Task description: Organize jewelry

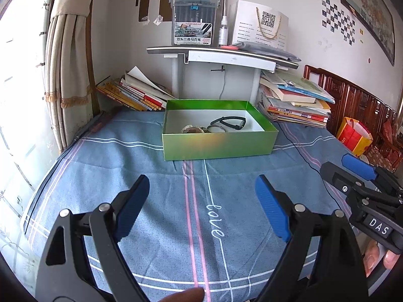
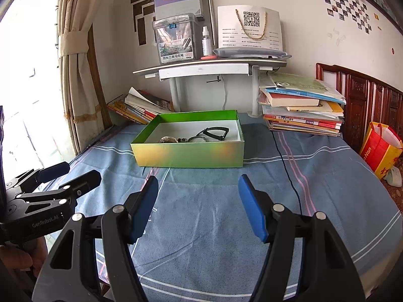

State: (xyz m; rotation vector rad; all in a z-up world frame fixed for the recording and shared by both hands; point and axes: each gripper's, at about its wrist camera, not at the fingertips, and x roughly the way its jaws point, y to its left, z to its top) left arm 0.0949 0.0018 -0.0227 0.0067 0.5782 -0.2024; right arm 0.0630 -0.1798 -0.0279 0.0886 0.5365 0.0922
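A green box [image 1: 216,146] [image 2: 189,154] with a white inside stands on the blue bedsheet ahead of both grippers. Inside it lie a black watch [image 1: 230,122] [image 2: 214,132], a thin bangle [image 1: 216,128] [image 2: 197,139] and a beaded bracelet [image 1: 192,129] [image 2: 167,139]. My left gripper [image 1: 202,206] is open and empty, hovering over the sheet short of the box. My right gripper [image 2: 197,203] is open and empty too, beside the left one; it also shows in the left wrist view [image 1: 350,168].
Book stacks lie behind the box at left [image 1: 133,93] and right [image 1: 297,100]. A small white desk [image 1: 221,58] stands behind, carrying a marker case. A black cable [image 2: 289,173] crosses the sheet. A wooden headboard [image 2: 365,100] and a red-yellow bag [image 2: 380,148] are at right.
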